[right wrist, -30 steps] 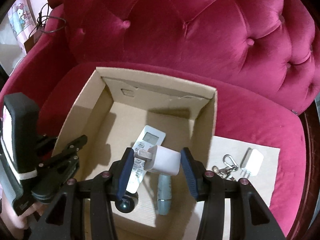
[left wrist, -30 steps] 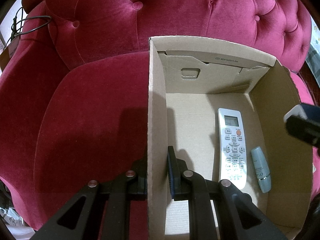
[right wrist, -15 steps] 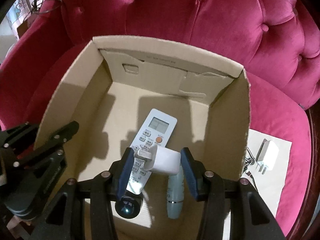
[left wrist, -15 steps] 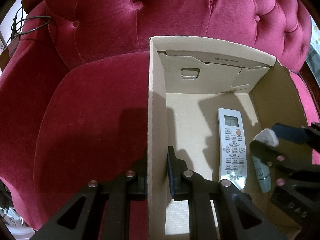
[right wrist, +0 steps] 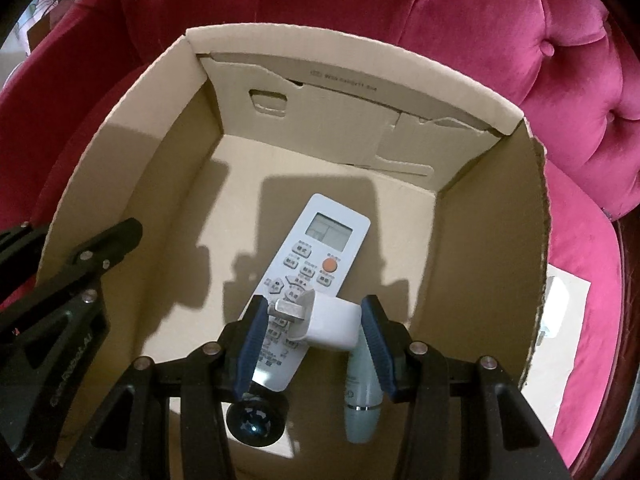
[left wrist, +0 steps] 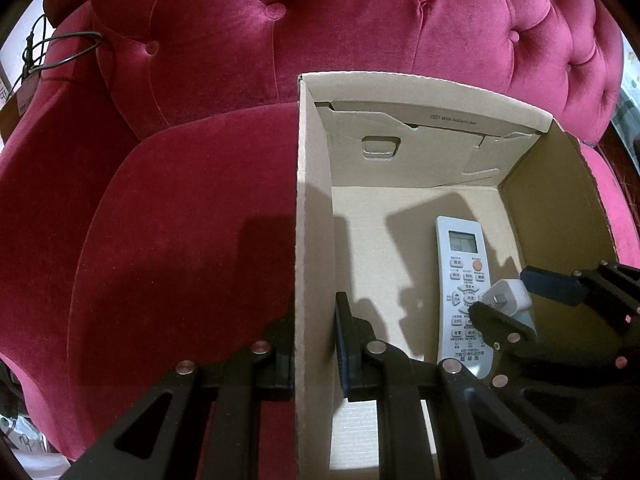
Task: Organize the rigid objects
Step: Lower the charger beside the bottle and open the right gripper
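Note:
An open cardboard box (left wrist: 314,200) (right wrist: 360,44) stands on a red velvet seat. My left gripper (left wrist: 314,320) is shut on the box's left wall, one finger on each side of it. My right gripper (right wrist: 314,316) is shut on a white charger plug (right wrist: 334,324) (left wrist: 506,296), with the prongs pointing left. It hangs low inside the box, over the lower end of a white remote control (right wrist: 316,256) (left wrist: 460,264) that lies on the box floor. A pale blue tube (right wrist: 362,400) lies beside the remote, and a dark round object (right wrist: 256,420) sits near the front.
The tufted red backrest (left wrist: 320,20) rises behind the box. To the right of the box, a second white charger (right wrist: 554,312) lies on a sheet of paper on the seat. A looped cable (left wrist: 60,48) hangs at the far left.
My right gripper has come down into the box with the charger and now hangs close above the remote. The left gripper and the box have not moved.

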Tool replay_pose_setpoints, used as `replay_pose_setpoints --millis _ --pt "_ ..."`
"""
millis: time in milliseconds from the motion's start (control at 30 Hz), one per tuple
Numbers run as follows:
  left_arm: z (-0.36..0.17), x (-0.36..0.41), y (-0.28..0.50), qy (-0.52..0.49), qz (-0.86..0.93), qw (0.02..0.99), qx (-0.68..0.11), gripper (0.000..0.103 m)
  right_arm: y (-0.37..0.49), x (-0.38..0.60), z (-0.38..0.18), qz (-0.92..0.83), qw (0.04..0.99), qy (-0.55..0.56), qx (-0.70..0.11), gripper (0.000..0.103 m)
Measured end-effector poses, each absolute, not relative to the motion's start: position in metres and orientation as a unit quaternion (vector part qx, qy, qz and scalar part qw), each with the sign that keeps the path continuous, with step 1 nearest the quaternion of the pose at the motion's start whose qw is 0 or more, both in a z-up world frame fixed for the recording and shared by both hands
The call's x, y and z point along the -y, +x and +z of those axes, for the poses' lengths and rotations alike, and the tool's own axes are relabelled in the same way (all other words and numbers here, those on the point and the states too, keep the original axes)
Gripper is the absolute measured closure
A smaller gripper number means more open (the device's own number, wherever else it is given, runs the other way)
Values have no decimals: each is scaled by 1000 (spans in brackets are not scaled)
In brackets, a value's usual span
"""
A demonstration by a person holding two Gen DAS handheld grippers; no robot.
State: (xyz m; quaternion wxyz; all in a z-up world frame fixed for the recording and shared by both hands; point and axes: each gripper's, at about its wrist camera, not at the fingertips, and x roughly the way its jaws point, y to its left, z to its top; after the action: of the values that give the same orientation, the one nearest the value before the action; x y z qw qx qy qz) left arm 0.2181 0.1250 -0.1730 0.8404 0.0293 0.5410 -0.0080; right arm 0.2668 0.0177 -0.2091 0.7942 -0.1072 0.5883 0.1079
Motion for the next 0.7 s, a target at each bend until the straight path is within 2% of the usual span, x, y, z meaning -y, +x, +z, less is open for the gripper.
replay_pose_setpoints --millis 400,700 --pt "-173 -125 218 29 -8 840 -541 87 266 -16 -210 110 793 -102 -591 50" --pt "-172 -125 218 29 -8 840 -541 87 264 -15 -195 106 806 -101 -573 42"
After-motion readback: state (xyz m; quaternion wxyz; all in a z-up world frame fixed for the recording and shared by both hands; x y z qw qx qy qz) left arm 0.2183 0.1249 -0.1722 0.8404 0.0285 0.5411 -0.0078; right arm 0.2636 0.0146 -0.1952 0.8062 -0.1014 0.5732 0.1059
